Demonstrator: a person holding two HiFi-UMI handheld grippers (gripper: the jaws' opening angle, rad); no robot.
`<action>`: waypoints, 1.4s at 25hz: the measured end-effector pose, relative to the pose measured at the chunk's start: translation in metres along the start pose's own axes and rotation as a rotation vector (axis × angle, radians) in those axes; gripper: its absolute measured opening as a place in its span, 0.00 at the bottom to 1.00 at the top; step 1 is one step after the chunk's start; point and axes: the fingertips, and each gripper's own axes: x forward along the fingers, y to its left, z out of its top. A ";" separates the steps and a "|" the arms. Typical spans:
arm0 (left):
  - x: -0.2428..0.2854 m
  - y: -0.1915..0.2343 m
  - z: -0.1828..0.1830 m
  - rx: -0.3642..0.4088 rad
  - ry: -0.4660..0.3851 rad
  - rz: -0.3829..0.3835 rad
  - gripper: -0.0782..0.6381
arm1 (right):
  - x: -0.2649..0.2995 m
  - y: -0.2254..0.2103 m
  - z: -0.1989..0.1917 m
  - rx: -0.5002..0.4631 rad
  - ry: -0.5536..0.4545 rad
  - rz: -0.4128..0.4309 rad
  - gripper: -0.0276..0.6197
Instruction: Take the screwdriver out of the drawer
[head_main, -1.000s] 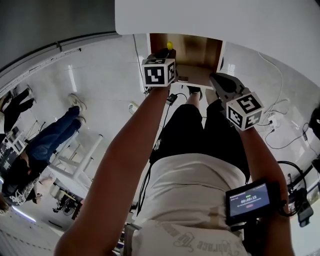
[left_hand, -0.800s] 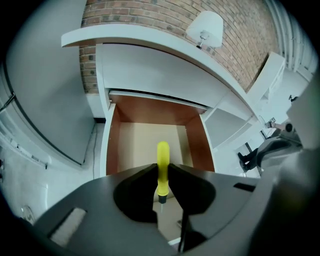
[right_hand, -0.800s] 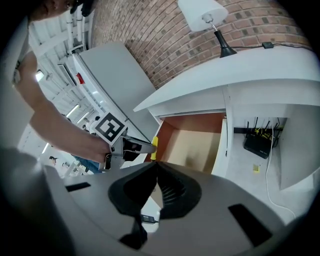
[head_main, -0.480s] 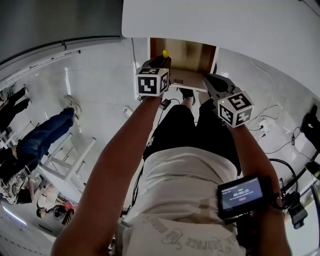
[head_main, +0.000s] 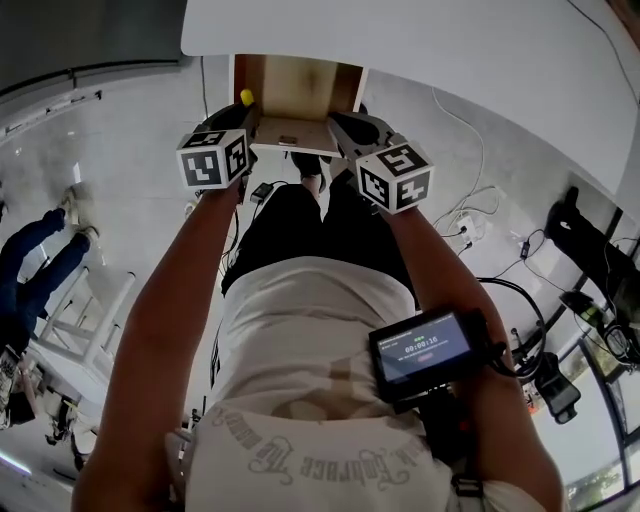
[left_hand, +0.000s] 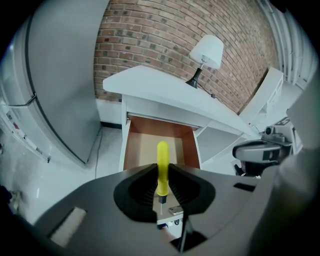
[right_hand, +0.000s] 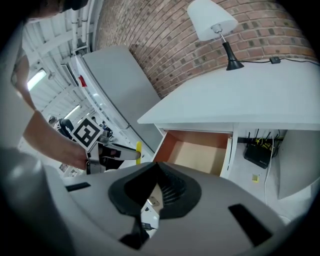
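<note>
The left gripper was clamped on the yellow-handled screwdriver, its jaws closed against the handle, which stood upright between them with the metal shaft pointing down. It held the tool near the left front corner of the open drawer of the white desk. To the right, near the drawer front, the right gripper had its jaw tips together and held nothing.

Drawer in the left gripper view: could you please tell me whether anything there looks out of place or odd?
Nothing stands out. The drawer is pulled straight out, not askew, and the yellow screwdriver sits upright, clamped in the left tongs, with no visible damage.
</note>
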 end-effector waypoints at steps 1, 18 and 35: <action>-0.003 -0.001 0.001 -0.004 -0.006 -0.001 0.20 | -0.001 0.001 0.002 -0.007 0.001 0.000 0.05; -0.062 -0.024 0.017 -0.043 -0.102 -0.036 0.20 | -0.027 0.016 0.020 -0.076 0.002 -0.030 0.05; -0.108 -0.067 0.018 -0.025 -0.171 -0.102 0.20 | -0.068 0.044 0.038 -0.107 -0.063 -0.036 0.05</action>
